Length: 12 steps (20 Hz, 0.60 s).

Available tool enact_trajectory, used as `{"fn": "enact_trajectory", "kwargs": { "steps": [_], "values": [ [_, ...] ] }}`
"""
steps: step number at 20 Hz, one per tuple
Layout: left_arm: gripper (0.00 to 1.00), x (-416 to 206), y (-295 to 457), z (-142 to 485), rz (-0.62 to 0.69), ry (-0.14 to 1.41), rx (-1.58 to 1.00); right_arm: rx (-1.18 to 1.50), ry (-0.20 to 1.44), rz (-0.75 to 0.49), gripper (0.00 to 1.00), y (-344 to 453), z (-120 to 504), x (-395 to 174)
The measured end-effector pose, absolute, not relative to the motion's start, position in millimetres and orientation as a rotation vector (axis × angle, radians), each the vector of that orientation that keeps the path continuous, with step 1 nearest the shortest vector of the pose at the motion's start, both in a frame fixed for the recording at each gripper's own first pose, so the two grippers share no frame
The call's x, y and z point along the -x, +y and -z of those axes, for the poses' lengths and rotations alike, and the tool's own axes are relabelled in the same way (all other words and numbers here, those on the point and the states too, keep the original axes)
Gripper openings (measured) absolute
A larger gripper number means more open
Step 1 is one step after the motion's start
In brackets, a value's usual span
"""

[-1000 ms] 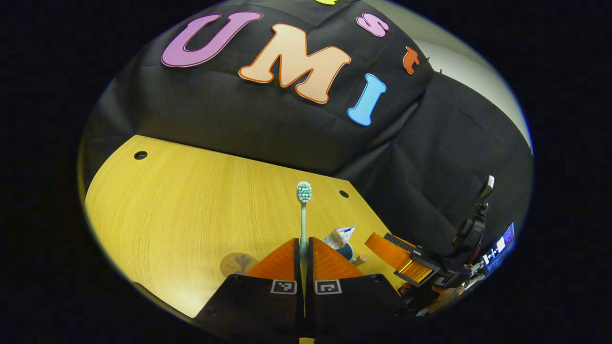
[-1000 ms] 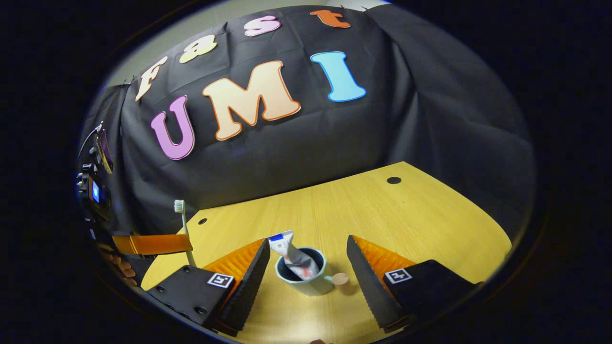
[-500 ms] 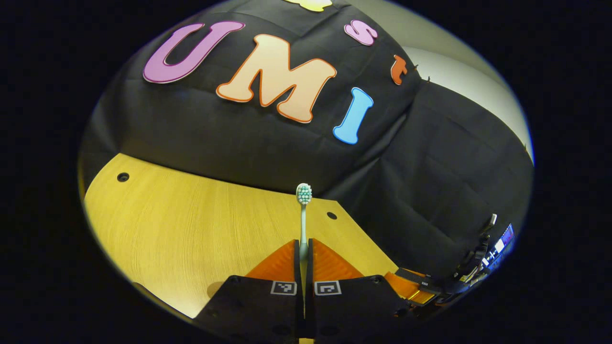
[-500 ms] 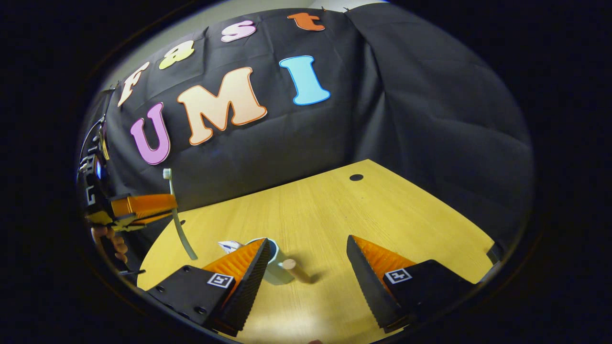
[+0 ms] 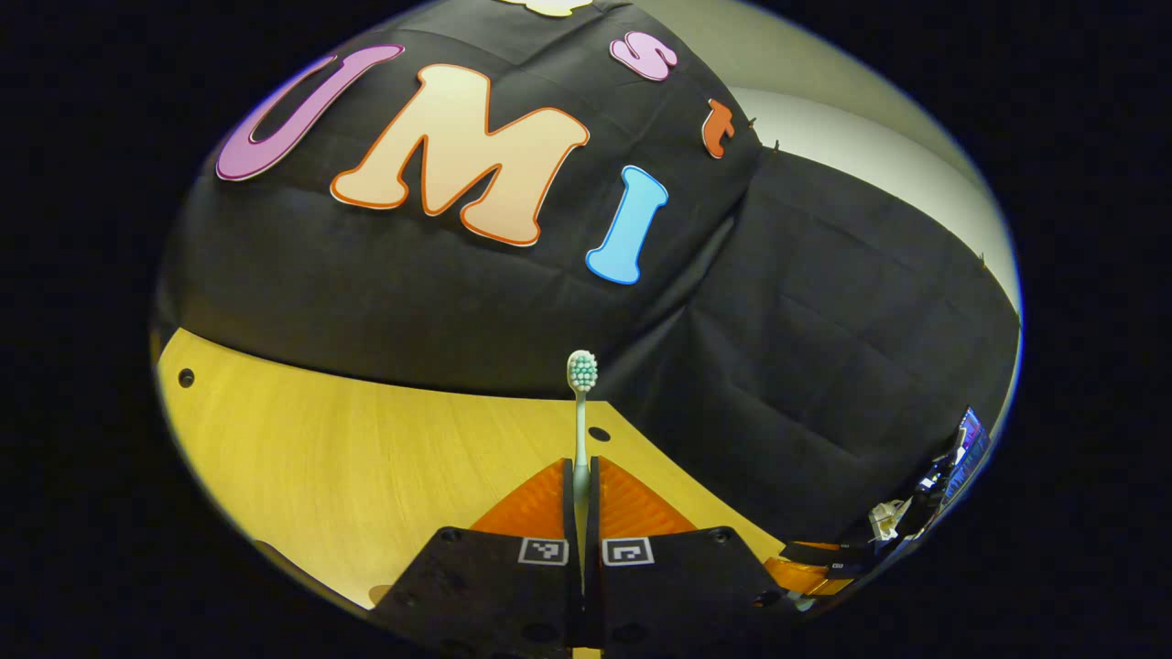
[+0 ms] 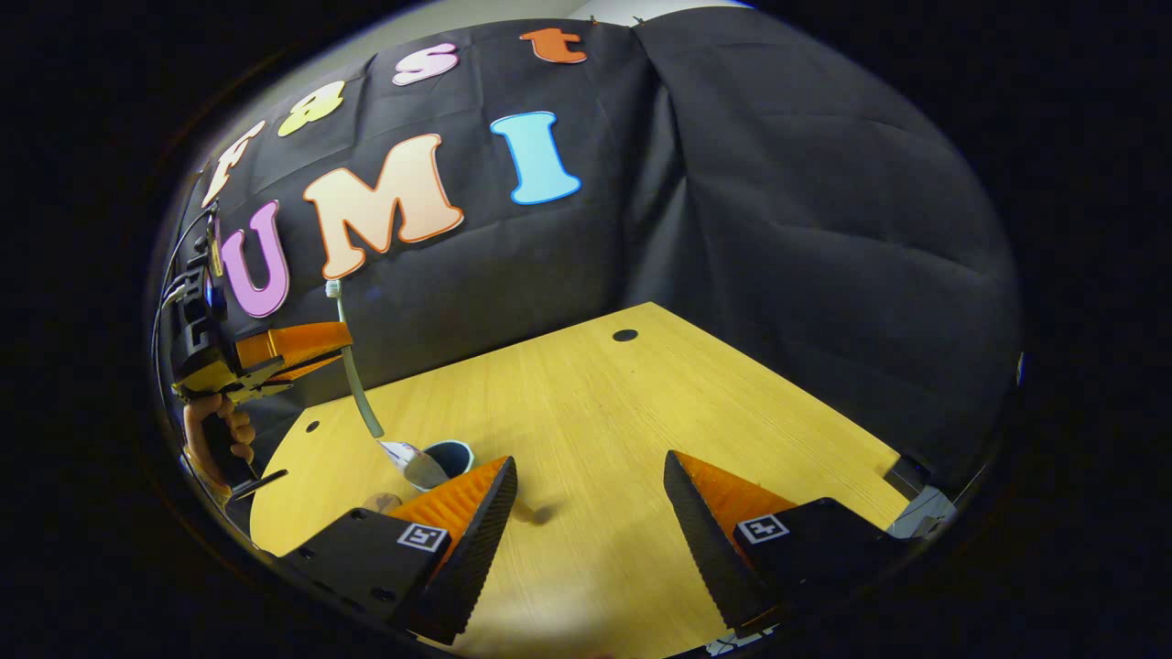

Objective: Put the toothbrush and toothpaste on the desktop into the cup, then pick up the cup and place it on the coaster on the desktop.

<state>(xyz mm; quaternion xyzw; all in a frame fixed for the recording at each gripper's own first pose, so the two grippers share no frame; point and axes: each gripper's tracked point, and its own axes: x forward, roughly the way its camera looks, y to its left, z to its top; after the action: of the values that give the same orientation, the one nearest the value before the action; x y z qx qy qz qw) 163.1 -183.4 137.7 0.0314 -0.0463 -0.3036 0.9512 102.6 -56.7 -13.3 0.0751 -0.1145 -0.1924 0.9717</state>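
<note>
1 toothbrush (image 5: 580, 403), 1 toothpaste (image 6: 409, 460), 1 cup (image 6: 450, 455), 2 grippers. Left gripper (image 5: 582, 480) pinches toothbrush handle between both fingers; bristle head sticks straight out past fingertips, above desktop (image 5: 366, 458). In right gripper view, toothbrush lower end hangs just above cup near desktop's left edge; toothpaste leans in cup. Right gripper (image 6: 591, 499) spread wide, holding nothing, cup just left of its left finger.
</note>
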Motion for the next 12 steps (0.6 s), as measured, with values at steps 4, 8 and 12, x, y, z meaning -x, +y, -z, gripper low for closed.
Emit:
{"fn": "enact_trajectory", "kwargs": {
  "steps": [4, 8, 12],
  "values": [
    [0.00, -179.1, -194.7, -127.1, 0.675, -0.107, -0.069, -0.176, -0.228, 0.456, 0.99, -78.7, 22.2, -86.4],
    [0.00, -188.2, -195.3, -98.7, 0.697, -0.080, -0.092, -0.165, -0.205, 0.519, 0.94, -97.8, 34.4, -69.4],
    [0.00, -189.5, -195.4, -76.2, 0.720, -0.055, -0.126, -0.169, -0.188, 0.560, 0.99, -107.0, 43.4, -58.8]
  ]
}}
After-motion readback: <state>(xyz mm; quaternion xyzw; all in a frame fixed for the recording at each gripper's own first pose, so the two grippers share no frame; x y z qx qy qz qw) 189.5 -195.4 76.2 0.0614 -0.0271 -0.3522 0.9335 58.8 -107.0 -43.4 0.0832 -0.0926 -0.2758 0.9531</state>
